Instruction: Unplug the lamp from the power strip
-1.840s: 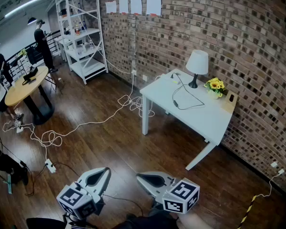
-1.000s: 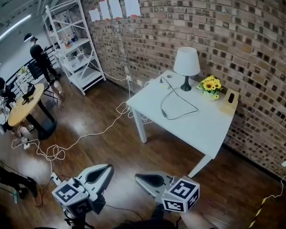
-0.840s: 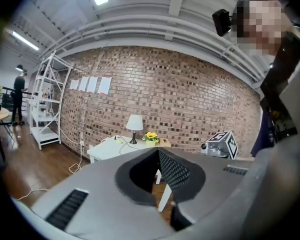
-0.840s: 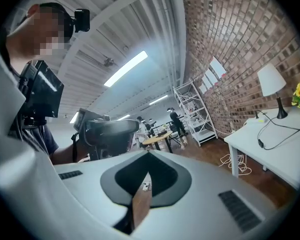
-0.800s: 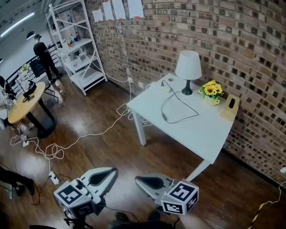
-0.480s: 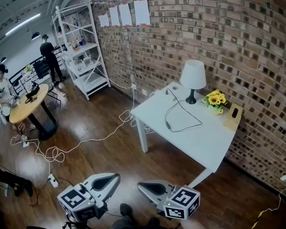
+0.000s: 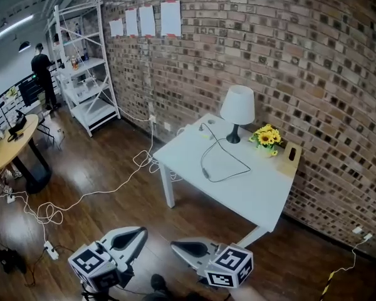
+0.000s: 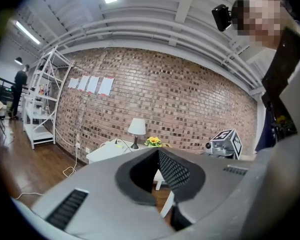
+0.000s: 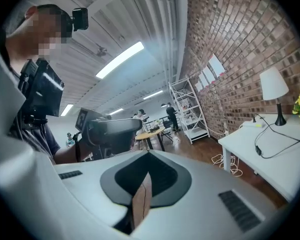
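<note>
A white-shaded lamp [image 7: 237, 108] on a black stem stands at the back of the white table [image 7: 250, 193]. Its black cord [image 7: 224, 163] loops across the tabletop to a white power strip [image 7: 204, 132] at the table's far left corner. Both show small in the left gripper view as the lamp [image 8: 137, 127] and in the right gripper view as the lamp [image 9: 273, 84] and cord [image 9: 270, 143]. My left gripper [image 7: 140, 231] and right gripper [image 7: 174, 246] hang low over the wooden floor, well short of the table, both shut and holding nothing.
Sunflowers [image 7: 265, 137] and a wooden block [image 7: 292, 155] sit next to the lamp. A brick wall runs behind. A white cable [image 7: 106, 184] snakes over the floor towards a metal shelf [image 7: 81, 74]. A round table [image 7: 6, 146] and people are far left.
The head view has swung, so the table and lamp sit further left and slightly lower in the picture. Both grippers stay shut at the bottom edge.
</note>
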`<state>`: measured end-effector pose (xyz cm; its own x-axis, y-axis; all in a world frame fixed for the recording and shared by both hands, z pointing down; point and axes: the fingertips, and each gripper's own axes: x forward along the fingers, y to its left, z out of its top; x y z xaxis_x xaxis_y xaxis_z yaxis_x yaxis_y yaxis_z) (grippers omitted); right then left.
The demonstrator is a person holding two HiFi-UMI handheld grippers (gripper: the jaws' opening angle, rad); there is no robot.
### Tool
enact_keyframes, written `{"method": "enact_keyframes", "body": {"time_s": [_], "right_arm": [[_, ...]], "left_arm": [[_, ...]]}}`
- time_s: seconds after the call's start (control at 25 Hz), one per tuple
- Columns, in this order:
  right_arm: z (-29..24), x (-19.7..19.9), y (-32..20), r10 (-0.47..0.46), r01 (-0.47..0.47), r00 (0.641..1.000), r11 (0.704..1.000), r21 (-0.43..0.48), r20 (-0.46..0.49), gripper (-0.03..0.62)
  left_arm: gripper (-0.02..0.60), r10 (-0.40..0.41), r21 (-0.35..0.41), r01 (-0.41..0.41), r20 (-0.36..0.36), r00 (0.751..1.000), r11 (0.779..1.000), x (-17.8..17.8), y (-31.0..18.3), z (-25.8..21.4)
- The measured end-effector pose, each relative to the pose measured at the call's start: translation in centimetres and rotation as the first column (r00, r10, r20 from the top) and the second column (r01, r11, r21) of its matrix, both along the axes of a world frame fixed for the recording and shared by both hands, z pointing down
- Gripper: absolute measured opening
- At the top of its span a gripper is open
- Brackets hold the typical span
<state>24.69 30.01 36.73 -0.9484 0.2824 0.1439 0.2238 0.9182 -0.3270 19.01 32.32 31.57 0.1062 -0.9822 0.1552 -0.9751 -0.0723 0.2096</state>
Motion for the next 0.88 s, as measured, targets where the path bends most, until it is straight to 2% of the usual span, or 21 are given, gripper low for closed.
{"method": "enact_keyframes", "body": {"time_s": [0.44,0.72,0.88], "right_arm": [[-0.6,-9.3,-1.0,0.073,-0.072,0.997,0.996,0.045,-0.024,-0.005],[-0.5,-13.0,-1.6,0.145,-0.141,0.987,0.987,0.071,-0.068,-0.005],[0.1,-14.9,-1.5,0.157,-0.148,0.983,0.984,0.098,-0.094,-0.005]], "left_arm": [[0.011,0.111,0.015,-0.110,-0.045,0.993,0.994,-9.0,-2.4,1.0],[0.011,0.169,0.011,-0.168,-0.066,0.984,0.986,-13.1,-3.2,1.7],[0.011,0.175,0.009,-0.175,-0.085,0.981,0.985,-15.2,-3.0,2.6]]}}
